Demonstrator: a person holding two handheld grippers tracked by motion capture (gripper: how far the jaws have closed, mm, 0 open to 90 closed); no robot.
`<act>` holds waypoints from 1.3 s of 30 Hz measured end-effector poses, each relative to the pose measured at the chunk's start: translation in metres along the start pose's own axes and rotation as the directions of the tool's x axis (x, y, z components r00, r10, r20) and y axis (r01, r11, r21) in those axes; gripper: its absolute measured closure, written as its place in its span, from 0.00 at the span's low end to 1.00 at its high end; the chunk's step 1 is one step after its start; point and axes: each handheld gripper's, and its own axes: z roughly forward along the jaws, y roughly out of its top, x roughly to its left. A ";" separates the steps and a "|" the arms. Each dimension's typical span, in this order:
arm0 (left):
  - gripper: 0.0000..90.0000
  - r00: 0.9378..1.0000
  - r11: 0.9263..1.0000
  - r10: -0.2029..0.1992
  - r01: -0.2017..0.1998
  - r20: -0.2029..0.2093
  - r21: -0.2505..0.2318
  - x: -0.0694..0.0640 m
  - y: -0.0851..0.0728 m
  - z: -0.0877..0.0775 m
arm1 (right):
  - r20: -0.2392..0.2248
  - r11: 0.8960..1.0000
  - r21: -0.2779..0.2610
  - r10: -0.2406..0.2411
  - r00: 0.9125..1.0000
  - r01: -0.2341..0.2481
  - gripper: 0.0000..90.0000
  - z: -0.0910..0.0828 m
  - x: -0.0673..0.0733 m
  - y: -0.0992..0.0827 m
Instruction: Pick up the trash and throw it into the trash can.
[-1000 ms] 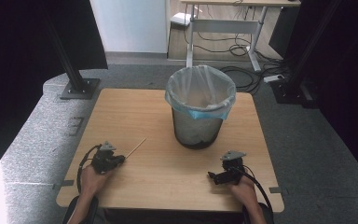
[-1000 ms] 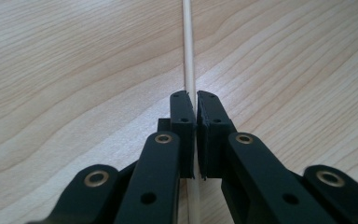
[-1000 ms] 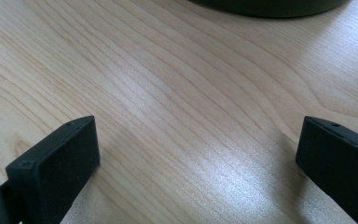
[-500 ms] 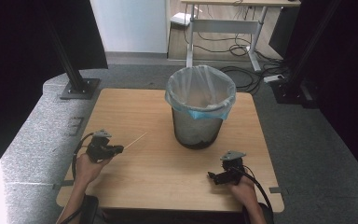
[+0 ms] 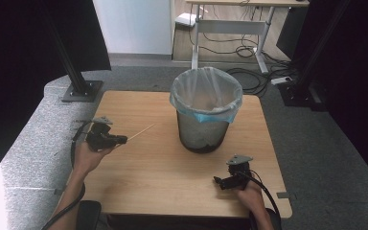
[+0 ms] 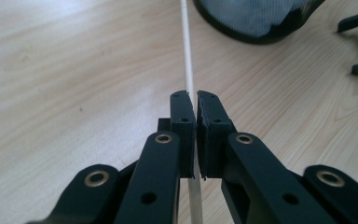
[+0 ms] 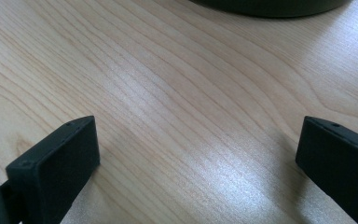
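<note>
Over at the left side of the wooden table [image 5: 163,172], the left gripper [image 5: 120,140] is clamped on a thin wooden stick [image 5: 141,132], jaws pressed together around it. The stick juts forward and to the right, toward the bin [image 5: 206,117], which stands at the middle of the table with a clear bag lining it. Near the front right edge, the right gripper [image 5: 216,182] sits low over bare wood, jaws spread wide apart and holding nothing.
</note>
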 end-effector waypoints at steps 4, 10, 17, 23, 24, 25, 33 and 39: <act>0.96 1.000 1.000 0.003 -0.003 0.002 -0.003 0.000 0.014 -0.009 | 0.000 1.000 0.001 -0.001 1.000 0.001 0.00 0.000 0.000 0.000; 0.96 1.000 1.000 0.011 -0.011 0.009 -0.015 0.000 0.037 -0.025 | 0.000 1.000 0.001 -0.001 1.000 0.001 0.00 0.000 0.000 0.000; 0.96 0.999 0.999 0.035 -0.035 0.001 -0.011 -0.005 0.067 -0.042 | 0.000 1.000 0.001 -0.001 1.000 0.001 0.00 0.000 0.000 0.000; 0.96 0.999 0.999 0.054 -0.054 -0.006 -0.009 -0.012 0.098 -0.061 | 0.001 1.000 0.001 -0.004 1.000 0.004 0.00 0.000 0.000 0.000; 0.96 0.998 0.998 0.062 -0.062 -0.008 -0.008 -0.013 0.104 -0.065 | 0.001 1.000 0.002 -0.002 1.000 0.002 0.00 0.000 0.000 0.000; 0.96 0.998 0.998 0.066 -0.066 -0.012 -0.011 -0.015 0.109 -0.068 | 0.001 1.000 0.002 -0.002 1.000 0.002 0.00 0.000 0.000 0.000; 0.96 0.994 0.993 0.112 -0.112 -0.011 -0.035 -0.032 0.156 -0.093 | 0.001 1.000 0.002 -0.003 1.000 0.003 0.00 0.000 0.000 0.000; 0.96 0.987 0.987 0.159 -0.158 0.021 -0.035 -0.052 0.192 -0.085 | 0.001 1.000 0.002 -0.002 1.000 0.002 0.00 0.000 0.000 0.000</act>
